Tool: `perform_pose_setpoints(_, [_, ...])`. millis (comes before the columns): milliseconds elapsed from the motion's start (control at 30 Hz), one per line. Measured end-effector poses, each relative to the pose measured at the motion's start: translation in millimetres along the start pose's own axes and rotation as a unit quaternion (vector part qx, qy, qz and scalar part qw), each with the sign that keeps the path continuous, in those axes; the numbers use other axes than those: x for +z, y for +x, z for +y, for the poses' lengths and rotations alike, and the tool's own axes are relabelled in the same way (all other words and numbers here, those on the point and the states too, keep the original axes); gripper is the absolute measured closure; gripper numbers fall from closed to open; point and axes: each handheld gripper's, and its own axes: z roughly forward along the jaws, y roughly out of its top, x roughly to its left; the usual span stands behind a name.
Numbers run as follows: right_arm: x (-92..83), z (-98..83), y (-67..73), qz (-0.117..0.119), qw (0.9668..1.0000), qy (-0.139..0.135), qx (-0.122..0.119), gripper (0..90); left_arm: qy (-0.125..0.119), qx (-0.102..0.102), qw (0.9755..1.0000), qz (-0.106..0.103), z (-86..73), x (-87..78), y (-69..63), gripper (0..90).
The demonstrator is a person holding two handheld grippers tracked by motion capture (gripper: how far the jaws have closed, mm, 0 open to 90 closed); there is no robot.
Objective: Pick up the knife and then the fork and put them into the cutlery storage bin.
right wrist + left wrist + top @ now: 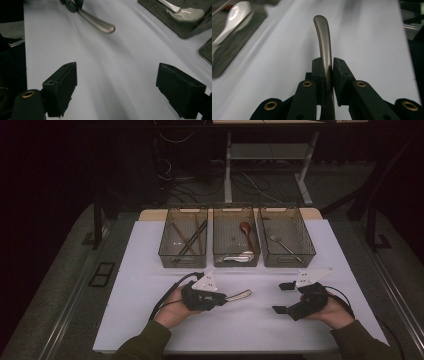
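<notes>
The left gripper (223,298) is closed on a metal utensil handle (239,295), with both pads pressed against its sides. In the left gripper view the handle (323,42) rises between the jaws and curves at its rounded end; its other end is hidden under the gripper body, so I cannot tell which kind of utensil it is. The handle is above the white table (150,270), in front of the middle bin (236,259), pointing toward the right gripper (283,298). The right gripper has its jaws wide apart with nothing between them; it is in front of the right bin (287,260). In the right gripper view the handle tip (101,25) is blurred and the left gripper is cut by the upper edge.

Farther back, the middle bin holds a red-brown spoon (247,234) and a pale spoon (239,257), hard to make out. Left of it, a bin (183,261) holds chopsticks (190,240); right of it, the right bin holds a fork (281,244).
</notes>
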Motion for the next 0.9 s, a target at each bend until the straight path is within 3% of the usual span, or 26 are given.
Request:
perform_pose_setpoints(167, [7.2, 11.5, -1.3, 0.018, 0.9998, 0.008, -0.011, 17.2, -0.002, 0.029, 0.9992, -0.028, 11.4, 10.6, -11.0, 79.3])
perform_pose_setpoints(367, [23.8, 26.7, 5.1, 0.072, 0.9961, 0.038, -0.036, 20.4, -0.005, 0.052, 0.9975, -0.047, 22.1, 20.4, -20.5, 79.4])
perform_pose_setpoints(433, [30.4, 30.0, 4.6, 0.09, 0.9927, 0.052, -0.062, 23.0, -0.007, 0.051, 0.9972, -0.054, 25.2, 22.6, -22.4, 79.4])
perform_pose_setpoints(600, [47.1, 37.6, 8.8, 0.135, 0.9835, 0.088, -0.082, 31.9, -0.005, 0.066, 0.9958, -0.063, 31.1, 27.0, -22.5, 79.4])
perform_pose_setpoints(900, [62.9, 43.5, 9.4, 0.177, 0.9718, 0.13, -0.086, 55.9, 0.004, 0.072, 0.9947, -0.073, 32.3, 27.6, -25.8, 79.3])
